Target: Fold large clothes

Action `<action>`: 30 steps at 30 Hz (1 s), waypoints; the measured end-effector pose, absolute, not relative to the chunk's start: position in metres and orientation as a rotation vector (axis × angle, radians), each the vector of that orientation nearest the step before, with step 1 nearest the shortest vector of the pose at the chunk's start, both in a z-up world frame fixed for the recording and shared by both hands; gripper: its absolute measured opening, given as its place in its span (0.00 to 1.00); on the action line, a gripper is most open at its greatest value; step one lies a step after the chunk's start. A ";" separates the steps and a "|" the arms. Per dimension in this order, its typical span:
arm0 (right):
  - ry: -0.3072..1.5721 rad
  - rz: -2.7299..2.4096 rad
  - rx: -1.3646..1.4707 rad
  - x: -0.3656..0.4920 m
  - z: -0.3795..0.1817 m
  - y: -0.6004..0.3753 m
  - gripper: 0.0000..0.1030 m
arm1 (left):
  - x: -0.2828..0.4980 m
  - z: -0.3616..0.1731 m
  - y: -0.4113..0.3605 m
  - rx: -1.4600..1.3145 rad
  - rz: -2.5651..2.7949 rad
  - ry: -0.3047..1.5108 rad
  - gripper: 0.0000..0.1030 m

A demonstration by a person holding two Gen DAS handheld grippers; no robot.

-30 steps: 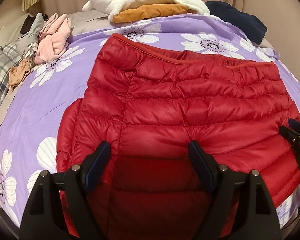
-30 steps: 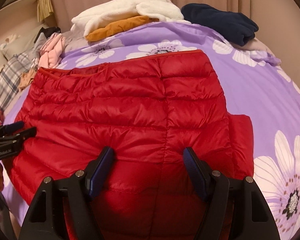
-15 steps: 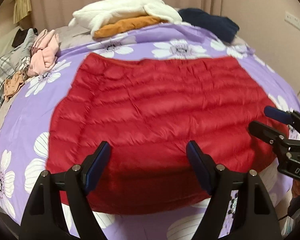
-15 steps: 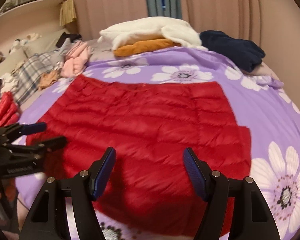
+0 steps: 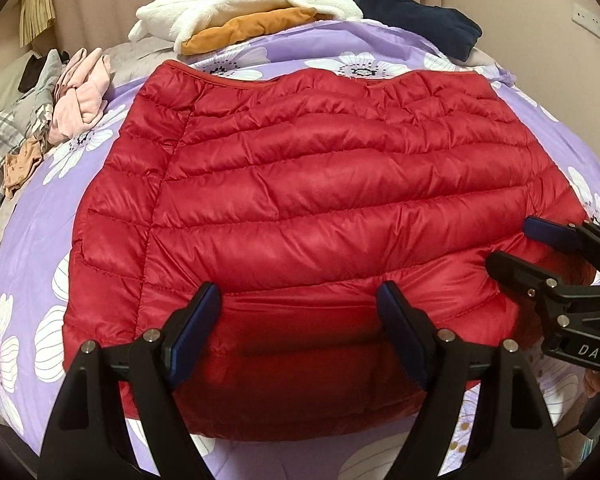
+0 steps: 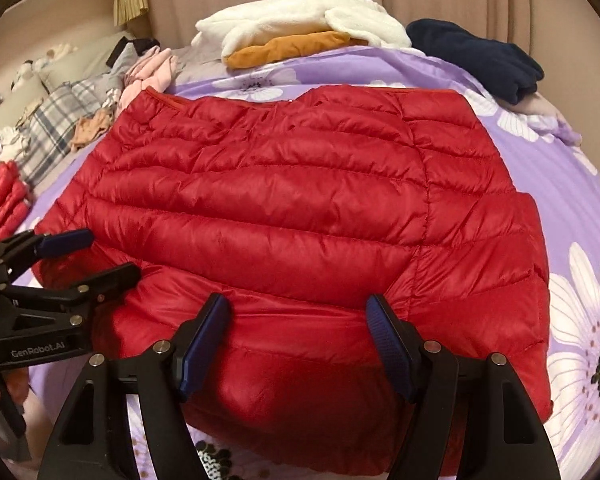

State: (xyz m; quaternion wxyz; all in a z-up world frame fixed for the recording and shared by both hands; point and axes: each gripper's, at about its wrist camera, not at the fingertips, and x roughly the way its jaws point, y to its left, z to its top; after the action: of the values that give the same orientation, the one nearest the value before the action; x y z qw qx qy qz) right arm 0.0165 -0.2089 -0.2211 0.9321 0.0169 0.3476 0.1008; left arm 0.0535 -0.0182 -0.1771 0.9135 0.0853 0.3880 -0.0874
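On the flowered bed (image 5: 28, 264), the red puffer jacket (image 5: 320, 208) lies flat and half-folded, both the left claw (image 5: 300, 332) and right claw (image 6: 296, 340) spread empty above its near hem, so slick, puffy fabric may slide or spring open if pinched shallowly.

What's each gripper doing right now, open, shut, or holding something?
Left gripper: open, holding nothing, poised over the near edge of the red puffer jacket.
Right gripper: open, holding nothing, over the same near edge.
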 end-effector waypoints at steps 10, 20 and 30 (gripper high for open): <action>0.623 0.177 0.081 -0.016 -0.193 -0.235 0.70 | 0.029 -0.150 0.013 0.151 -0.087 0.725 0.78; 0.682 0.095 0.183 -0.012 -0.213 -0.272 0.70 | 0.036 -0.174 0.040 0.083 -0.030 0.802 0.79; 0.732 0.098 0.176 -0.004 -0.229 -0.267 0.70 | 0.042 -0.180 0.045 0.049 -0.055 0.830 0.82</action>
State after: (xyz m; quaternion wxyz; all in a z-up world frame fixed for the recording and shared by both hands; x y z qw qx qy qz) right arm -0.0043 -0.2674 -0.2287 0.9288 0.0861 0.3572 0.0479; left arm 0.0418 0.0447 -0.1801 0.9144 0.0240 0.4032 -0.0265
